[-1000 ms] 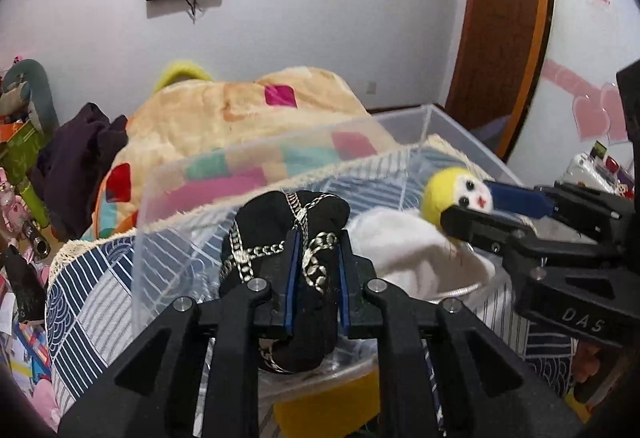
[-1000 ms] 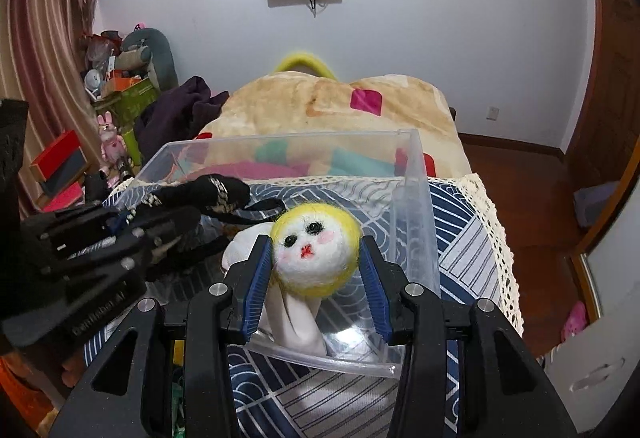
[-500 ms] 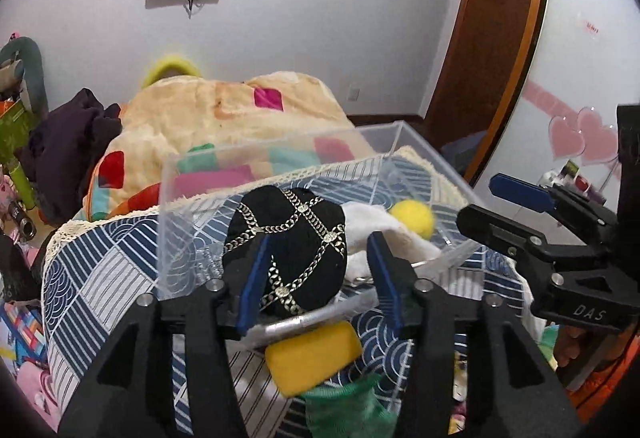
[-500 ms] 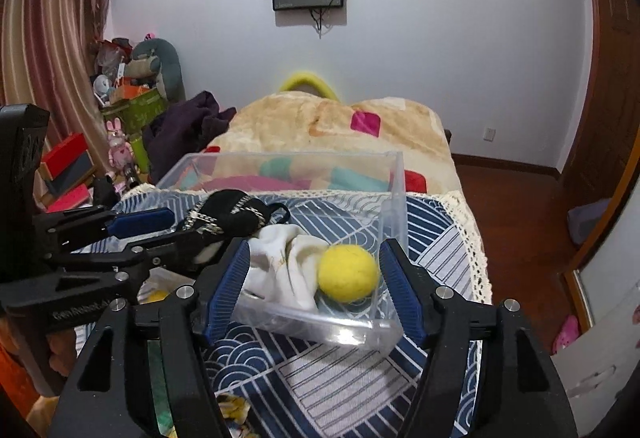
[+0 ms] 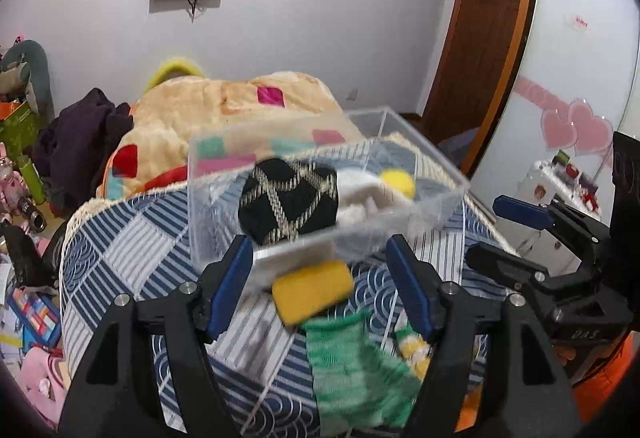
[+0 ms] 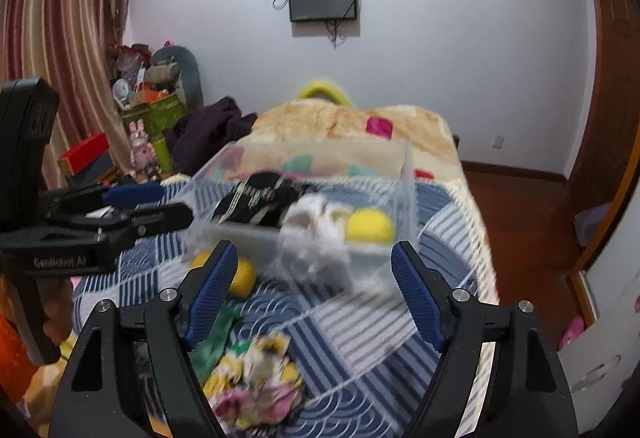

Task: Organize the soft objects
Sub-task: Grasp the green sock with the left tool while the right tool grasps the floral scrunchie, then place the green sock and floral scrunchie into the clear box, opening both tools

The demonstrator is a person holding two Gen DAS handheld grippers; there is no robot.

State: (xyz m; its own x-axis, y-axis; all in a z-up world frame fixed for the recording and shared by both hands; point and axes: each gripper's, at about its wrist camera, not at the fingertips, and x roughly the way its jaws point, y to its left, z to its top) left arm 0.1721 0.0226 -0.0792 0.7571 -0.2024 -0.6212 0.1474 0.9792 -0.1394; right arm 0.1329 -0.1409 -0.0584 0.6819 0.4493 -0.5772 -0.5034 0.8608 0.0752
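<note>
Both grippers have let go and pulled back from the clear bin, which serves as the landmark here. A second ago the left gripper pinched the black chain-patterned pouch and the right gripper held the yellow felt ball; now both lie inside the bin, the pouch at its left end, the ball at its right end, with a white soft cloth between them. Both sets of jaws stand wide apart and hold nothing. In my judgement that finishes two placements, and the hands are free for the next pieces

Counted inside the bin: one black pouch, one white cloth, one yellow ball, so three things in all

Counted outside it, on the blue striped bedcover: one yellow sponge-like block just in front of the bin's near wall, one green knitted piece nearer the camera than that, and one floral yellow, white and pink bundle in front of the bin towards its right. Motion blur makes the last two hard to read, and I cannot tell whether the bundle is one item or several. At least three soft things therefore seem left to gather
</note>
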